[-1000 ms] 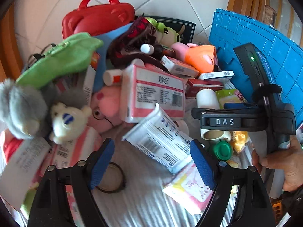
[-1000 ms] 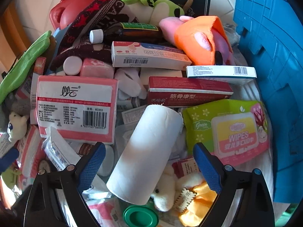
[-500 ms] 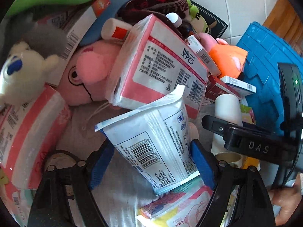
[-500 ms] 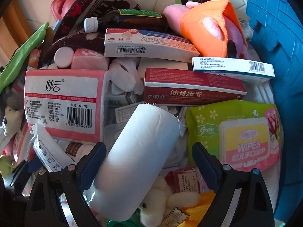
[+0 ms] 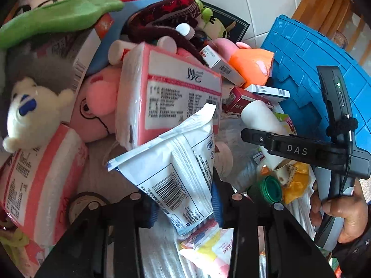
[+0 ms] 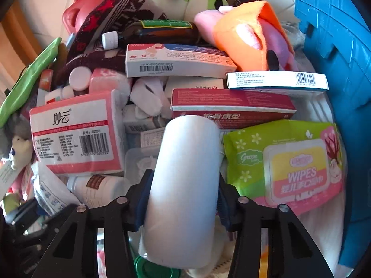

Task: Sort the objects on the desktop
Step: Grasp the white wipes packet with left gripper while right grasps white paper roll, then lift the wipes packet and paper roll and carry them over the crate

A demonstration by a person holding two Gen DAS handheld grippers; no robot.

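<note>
A heap of packs, boxes and plush toys lies on a cloth. In the left wrist view a white plastic pouch (image 5: 176, 162) with a barcode stands tilted between the blue pads of my left gripper (image 5: 183, 203). Its jaws are closing and the pads press on the pouch's lower sides. In the right wrist view a white roll (image 6: 185, 180) lies lengthwise between the pads of my right gripper (image 6: 183, 199). Those jaws are closing too, and both pads touch the roll. The same roll (image 5: 262, 120) shows in the left wrist view, with a hand (image 5: 340, 210) on the right handle.
A pink tissue pack (image 5: 171, 92) leans just behind the pouch. A green wipes pack (image 6: 285, 166) and a red box (image 6: 231, 106) lie beside the roll. A blue crate (image 6: 336, 46) stands to the right. A green-lidded bottle (image 5: 269, 186) and plush toys crowd around.
Both pairs of jaws have gone from wide apart to closed, the left on the white pouch, the right on the white roll. The left gripper has sunk closer to the heap.
</note>
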